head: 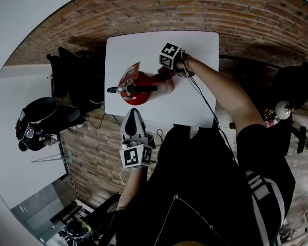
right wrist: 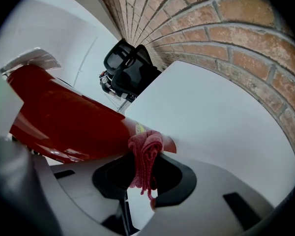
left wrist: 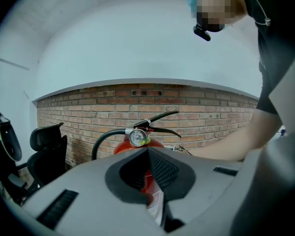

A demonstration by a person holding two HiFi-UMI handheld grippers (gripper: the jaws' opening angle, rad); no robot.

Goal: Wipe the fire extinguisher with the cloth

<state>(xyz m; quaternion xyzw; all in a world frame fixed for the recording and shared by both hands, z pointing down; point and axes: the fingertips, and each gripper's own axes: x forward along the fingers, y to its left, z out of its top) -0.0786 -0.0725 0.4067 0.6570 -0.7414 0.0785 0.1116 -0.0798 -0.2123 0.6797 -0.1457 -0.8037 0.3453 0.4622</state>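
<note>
A brick wall (head: 195, 9) runs behind the white table (head: 195, 104), and a black office chair (head: 72, 81) stands beside the table. The red fire extinguisher (head: 138, 88) stands upright on the table, its gauge facing the left gripper (head: 133, 118). That gripper hovers at the table's near edge with its jaw tips together and nothing between them. The right gripper (head: 167, 75) pinches a folded red cloth (right wrist: 145, 159) and presses it against the extinguisher's cylinder.
</note>
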